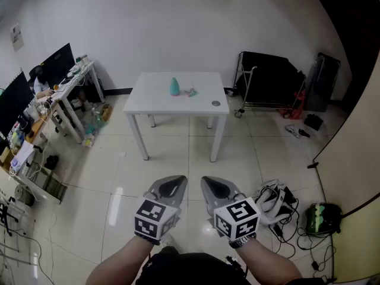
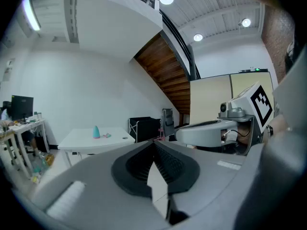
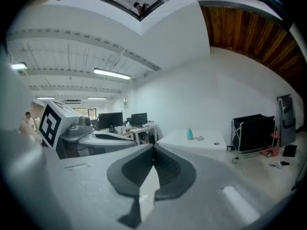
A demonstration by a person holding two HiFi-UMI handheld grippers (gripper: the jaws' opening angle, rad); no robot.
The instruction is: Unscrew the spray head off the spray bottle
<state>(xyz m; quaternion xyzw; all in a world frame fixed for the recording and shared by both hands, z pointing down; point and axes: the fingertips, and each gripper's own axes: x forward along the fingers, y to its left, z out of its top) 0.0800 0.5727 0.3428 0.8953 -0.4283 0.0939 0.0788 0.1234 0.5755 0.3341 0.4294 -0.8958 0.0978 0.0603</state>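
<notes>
Left tongs (image 1: 172, 186) and right tongs (image 1: 215, 187) were side by side, each pair of jaws closed tight with nothing between; both hung over the tiled floor (image 1: 231, 159); teal spray bottle (image 1: 174, 86) stood upright on the white tabletop (image 1: 154, 100), well ahead of both tongs; small pinkish item (image 1: 190, 92) lay just beside it.

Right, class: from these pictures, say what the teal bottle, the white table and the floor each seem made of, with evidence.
The bottle: probably plastic, opaque teal, even colour; too small to be sure. The table: smooth white top, likely laminate or painted board; legs possibly metal. The floor: glossy pale tiles, shown by grout lines and light reflections.
</notes>
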